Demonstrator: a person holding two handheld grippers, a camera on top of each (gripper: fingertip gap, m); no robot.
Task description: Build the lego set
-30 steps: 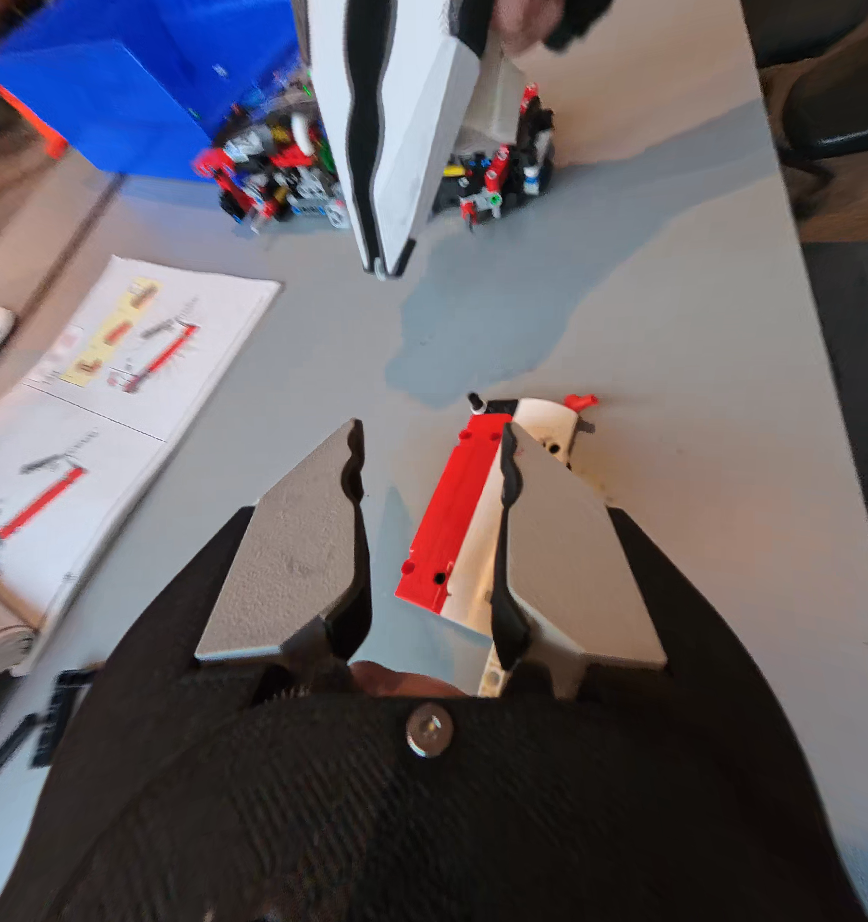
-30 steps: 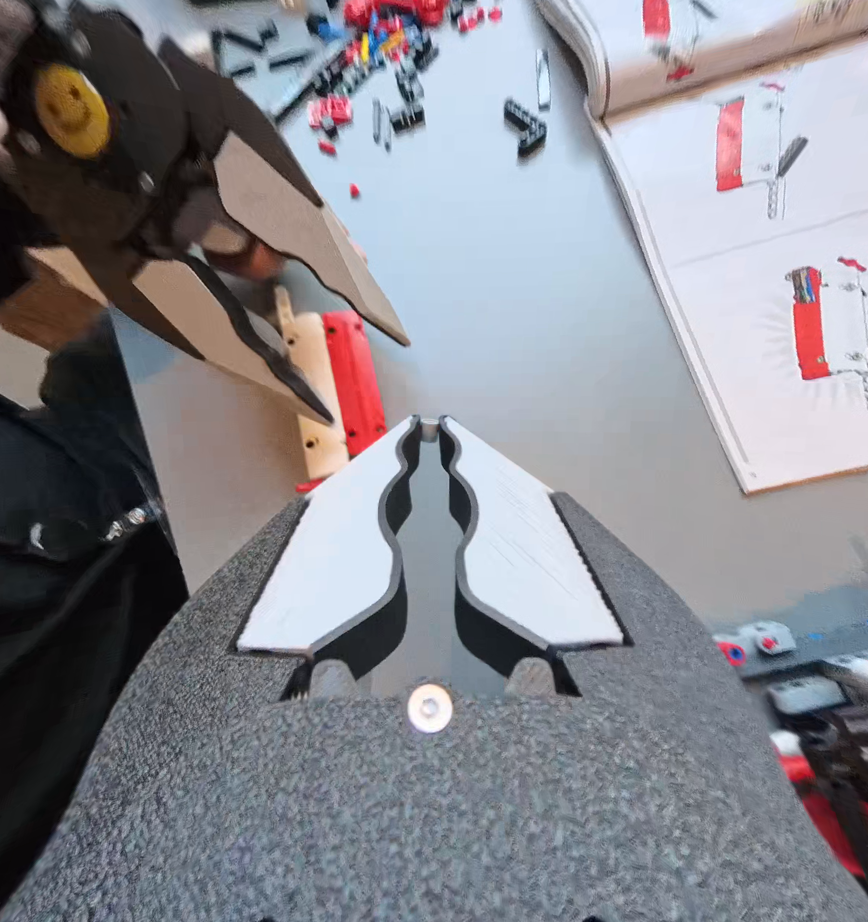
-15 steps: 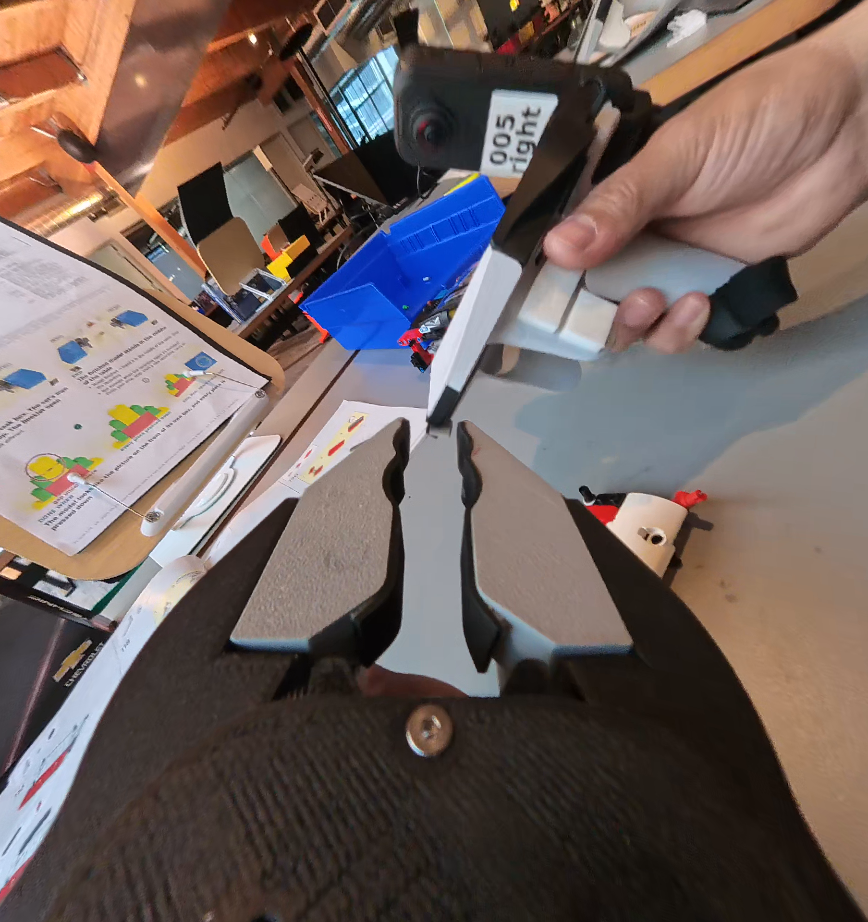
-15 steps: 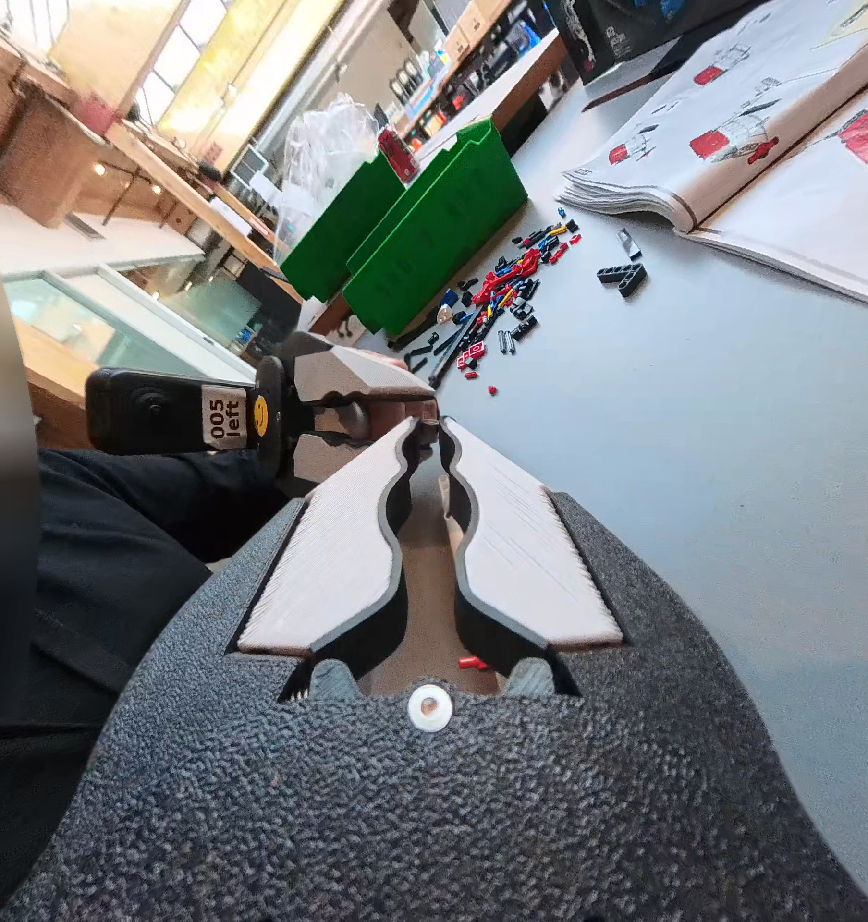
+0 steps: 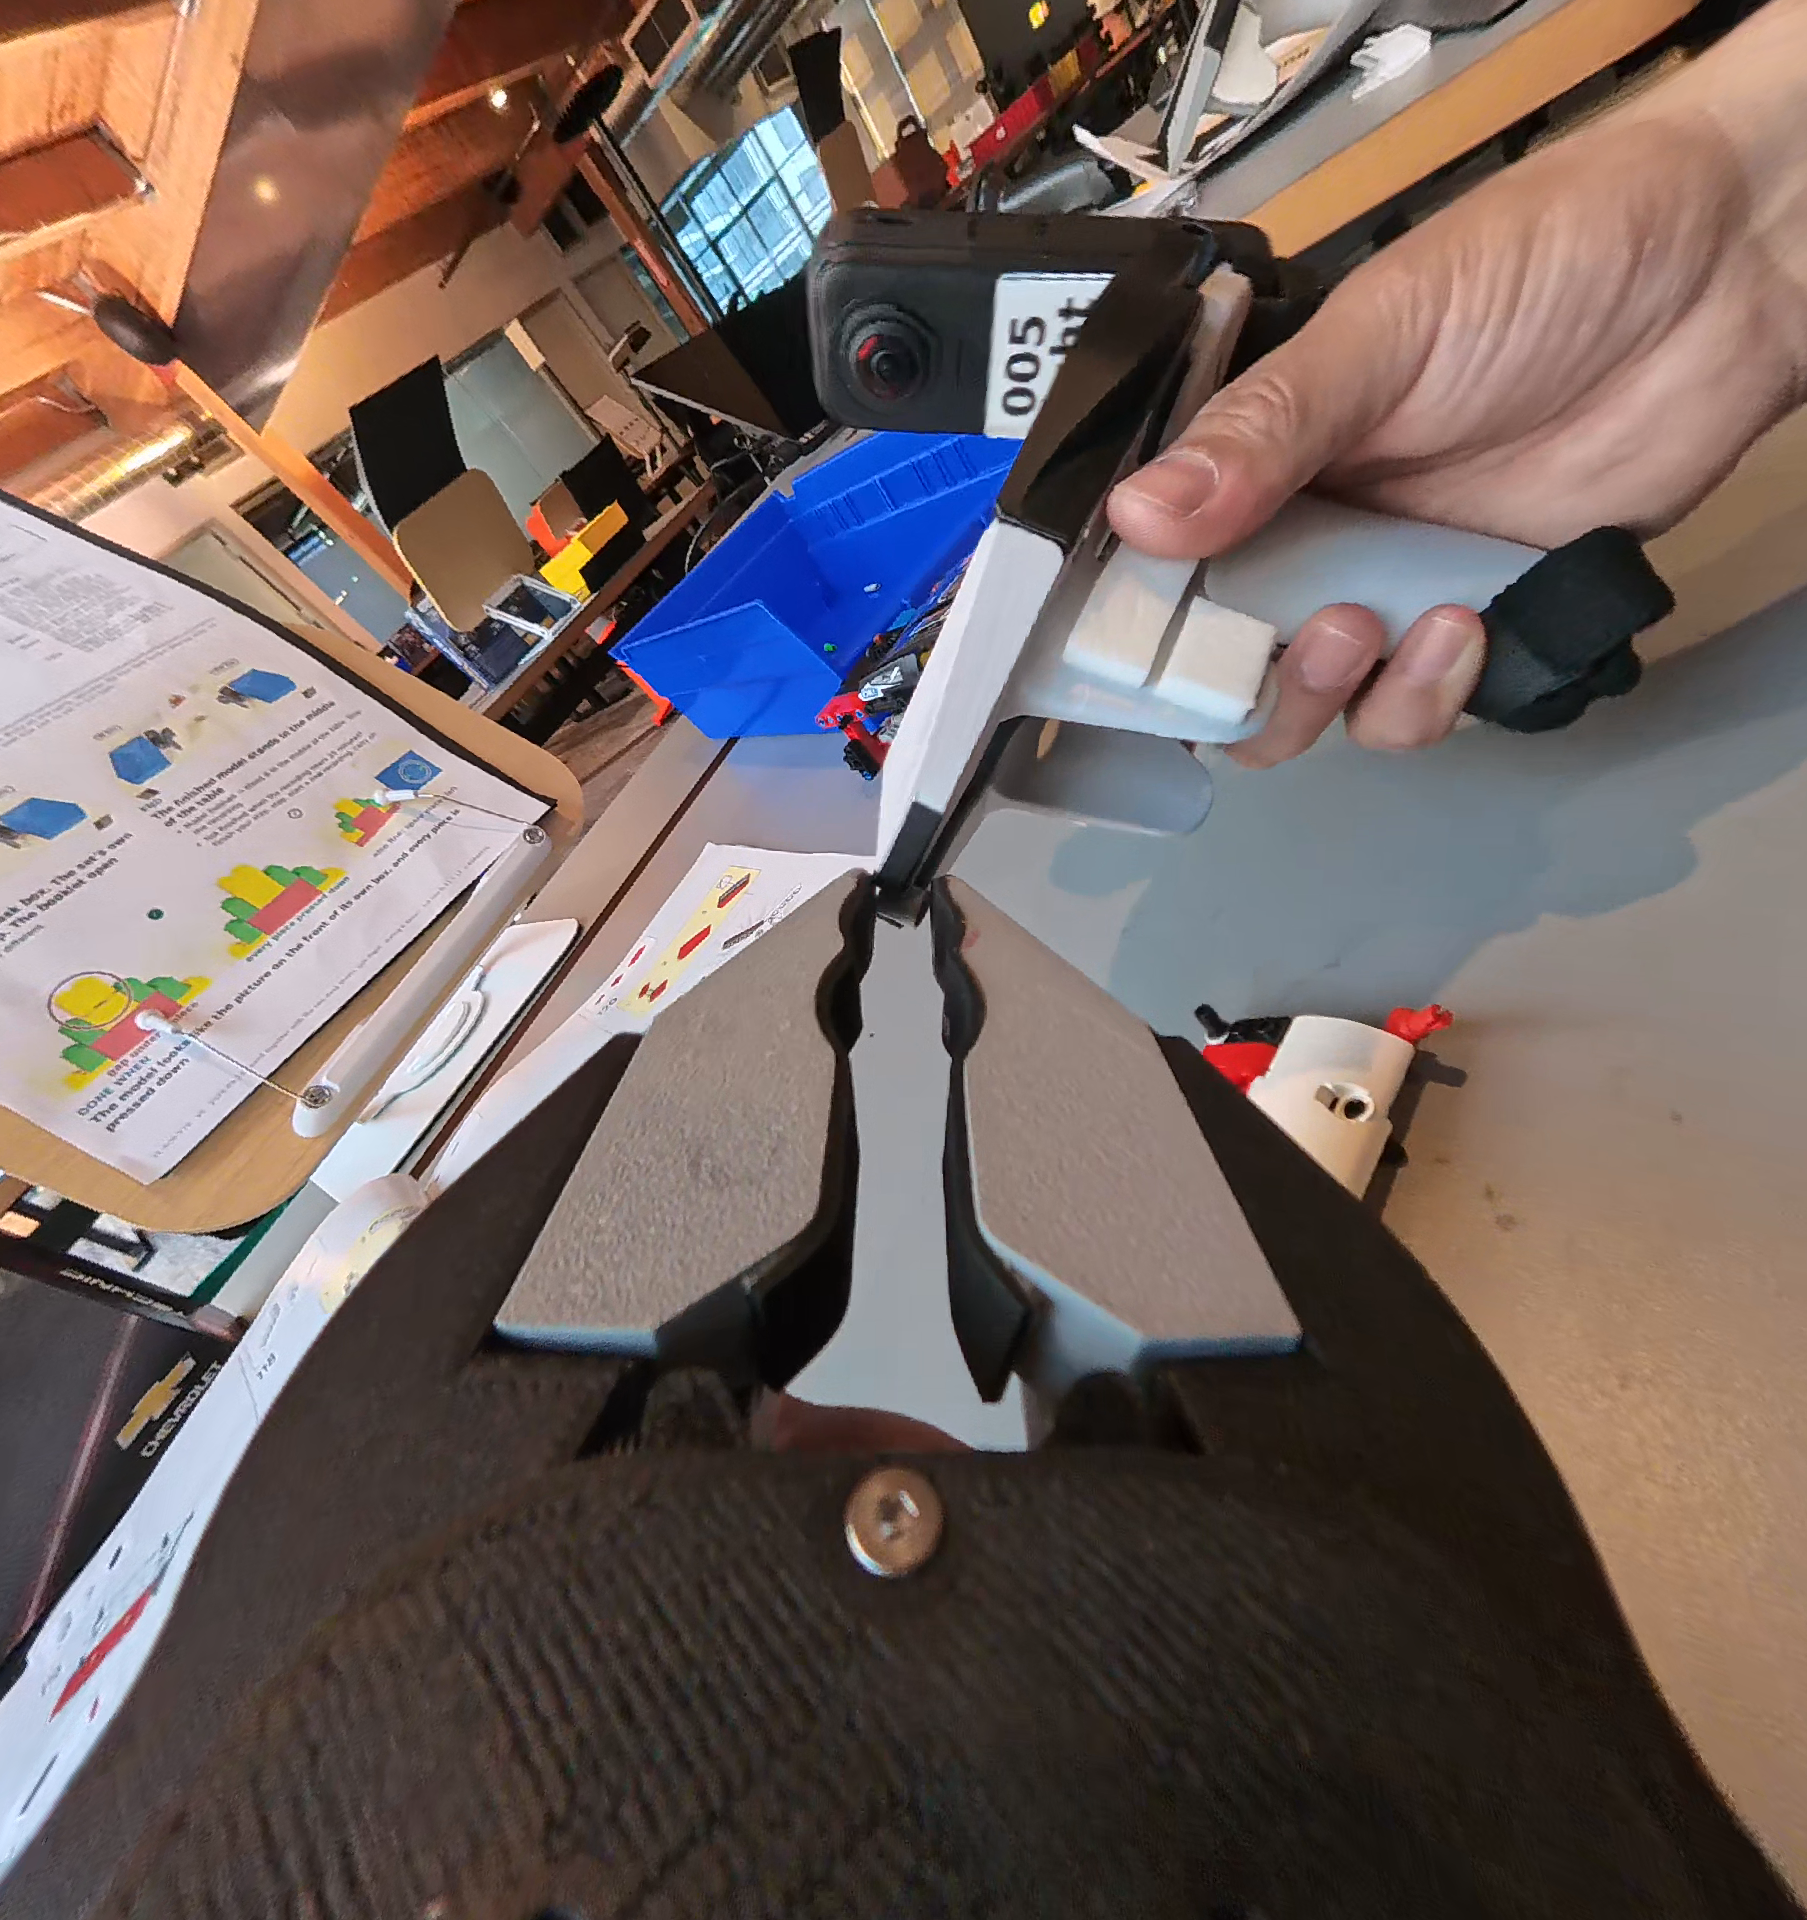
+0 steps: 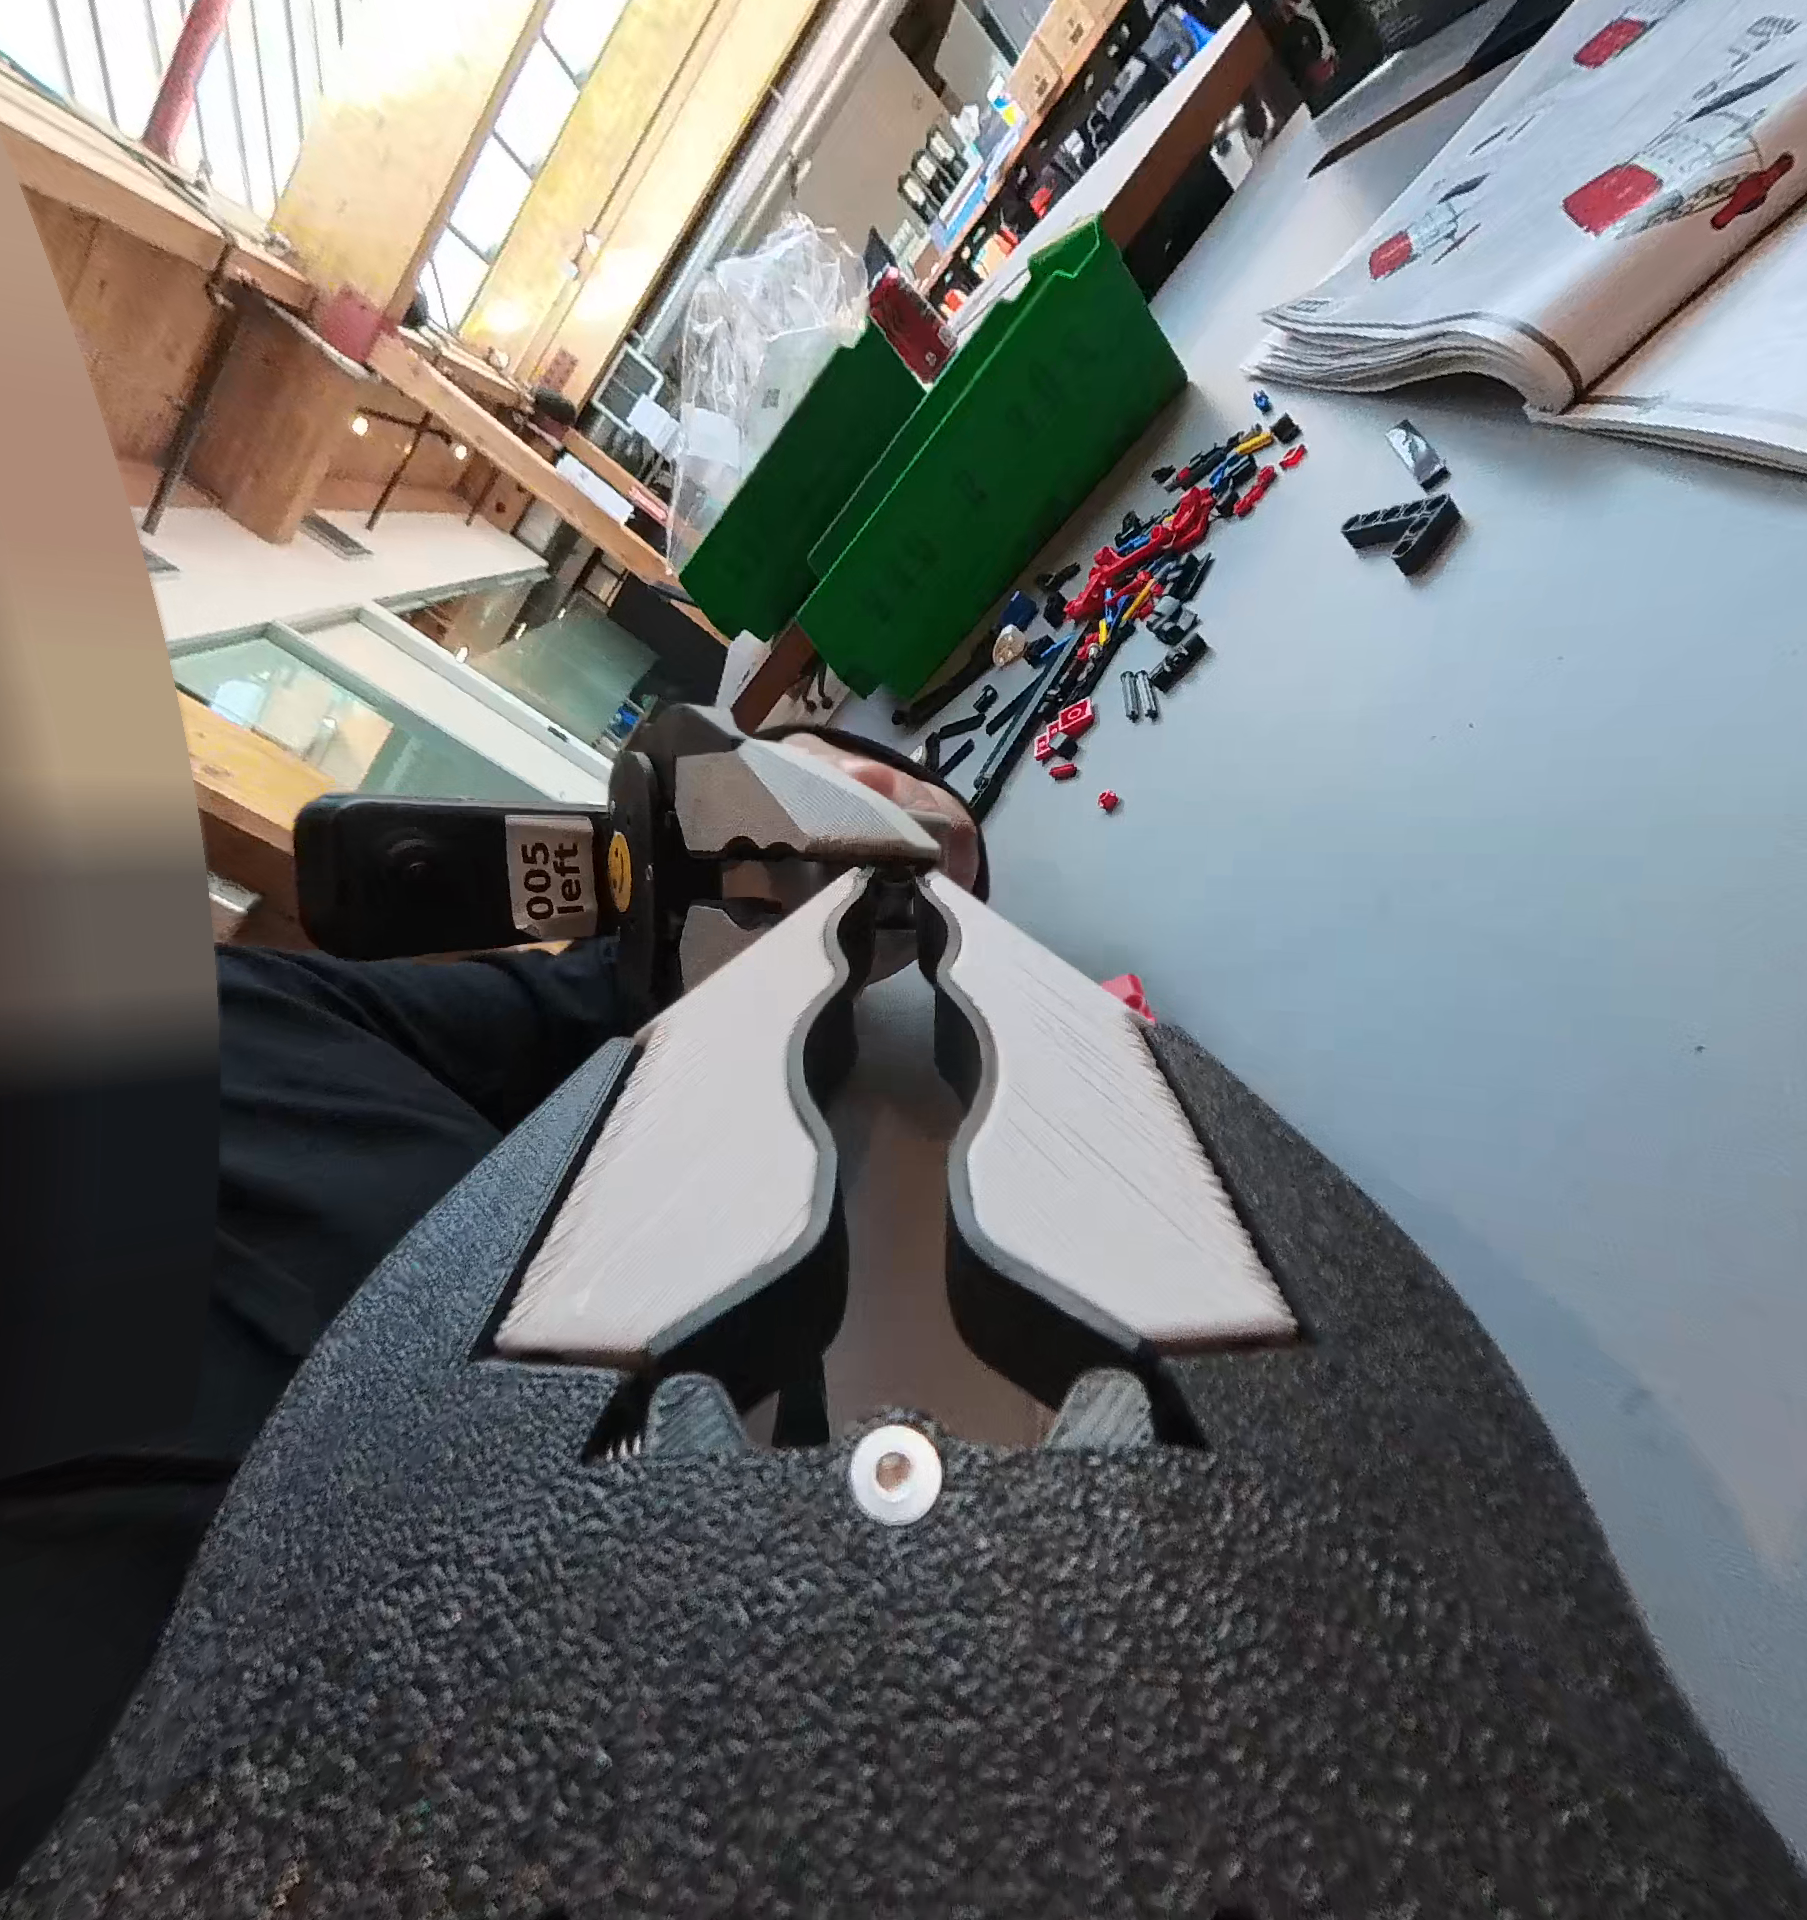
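Observation:
My left gripper and my right gripper meet tip to tip above the grey table. The right gripper also shows in the left wrist view, held by a hand, and is shut on a small dark lego piece. The left jaws stand narrow, pinched on that same piece at the right gripper's tip. In the right wrist view the left gripper is seen side-on. A red and white lego assembly lies on the table to the right of my left gripper.
Loose lego pieces lie in front of green bins. A black angled beam lies near the open booklet. A blue bin with more pieces stands far off. An instruction board is at the left. The tips of both grippers are at nearly the same place.
Both grippers lifted from pointing down at the table and came together tip to tip. My left jaws went from wide open over the assembly to narrow around the right gripper's tip.

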